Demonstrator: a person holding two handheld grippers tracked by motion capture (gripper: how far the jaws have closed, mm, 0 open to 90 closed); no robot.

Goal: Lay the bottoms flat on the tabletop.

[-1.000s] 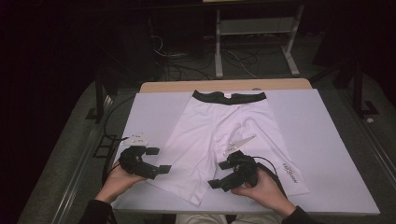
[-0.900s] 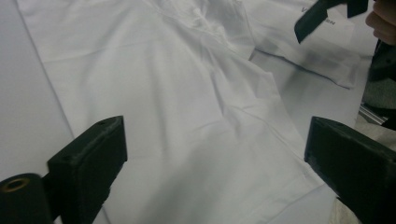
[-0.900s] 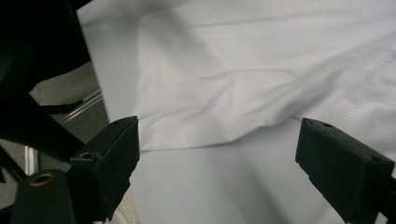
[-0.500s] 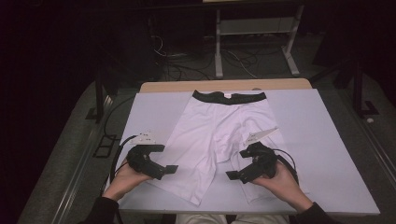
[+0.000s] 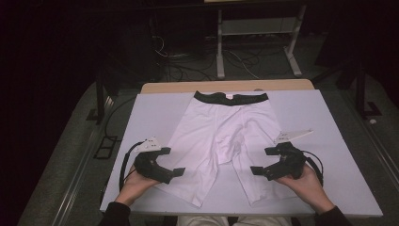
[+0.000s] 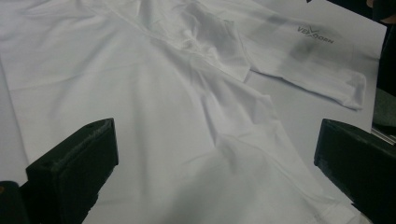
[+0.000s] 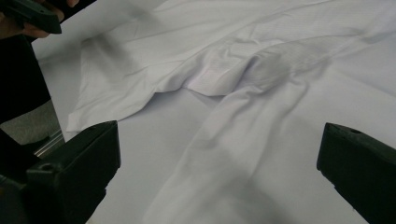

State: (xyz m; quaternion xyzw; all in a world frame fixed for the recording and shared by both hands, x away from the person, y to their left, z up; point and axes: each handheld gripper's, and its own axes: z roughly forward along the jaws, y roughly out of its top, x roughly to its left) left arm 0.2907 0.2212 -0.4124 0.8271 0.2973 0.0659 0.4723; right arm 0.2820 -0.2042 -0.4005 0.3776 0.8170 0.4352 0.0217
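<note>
White shorts point(image 5: 221, 136) with a black waistband point(image 5: 230, 98) lie flat on the white table point(image 5: 329, 122), legs pointing toward me. My left gripper point(image 5: 173, 161) hovers open at the outer hem of the left leg. My right gripper point(image 5: 262, 161) is open over the outer side of the right leg. In the left gripper view the wide-apart jaws frame the left gripper point(image 6: 215, 135) above the cloth of the shorts point(image 6: 177, 93), and a grey logo point(image 6: 315, 35) shows on the far leg. The right gripper point(image 7: 219, 140) hangs just above the shorts' right leg point(image 7: 243, 130), nothing between its jaws.
A bare wooden strip point(image 5: 226, 86) runs along the table's far edge. Behind it the floor holds cables point(image 5: 188, 66) and a metal stand point(image 5: 256, 33). The left hand's gripper point(image 7: 32, 16) appears at the top left of the right gripper view.
My right gripper has moved right and slightly forward across the right leg. My left gripper has shifted a little right toward the left leg's hem. The shorts lie as before.
</note>
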